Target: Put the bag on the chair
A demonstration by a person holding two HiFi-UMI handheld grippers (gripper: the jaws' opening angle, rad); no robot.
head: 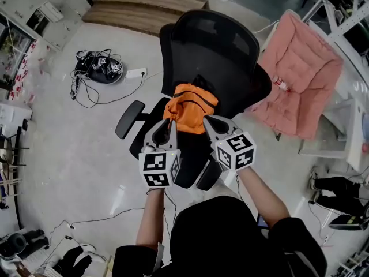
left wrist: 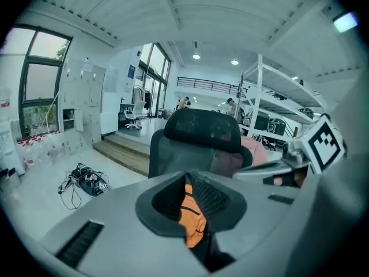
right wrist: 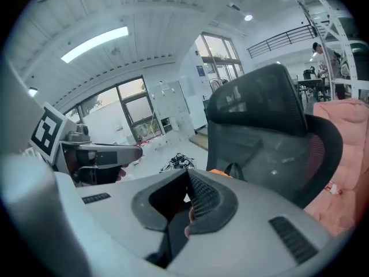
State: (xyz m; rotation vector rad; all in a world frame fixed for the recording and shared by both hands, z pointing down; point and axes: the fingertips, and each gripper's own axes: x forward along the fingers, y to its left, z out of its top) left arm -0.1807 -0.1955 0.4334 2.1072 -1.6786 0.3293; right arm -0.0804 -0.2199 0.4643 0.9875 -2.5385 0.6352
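Bag (head: 189,107), orange, is held up at frame centre in the head view, over the seat of the black chair (head: 213,45) and in front of its backrest. Left tongs (head: 170,124) are closed almost together on a fold of orange fabric. Right tongs (head: 206,122) are likewise clamped, a sliver of orange seen between the pads. Whether the bag touches the seat cannot be told. Judged: pick-up done, carry nearly complete; lowering onto the seat and release of both grips are left.
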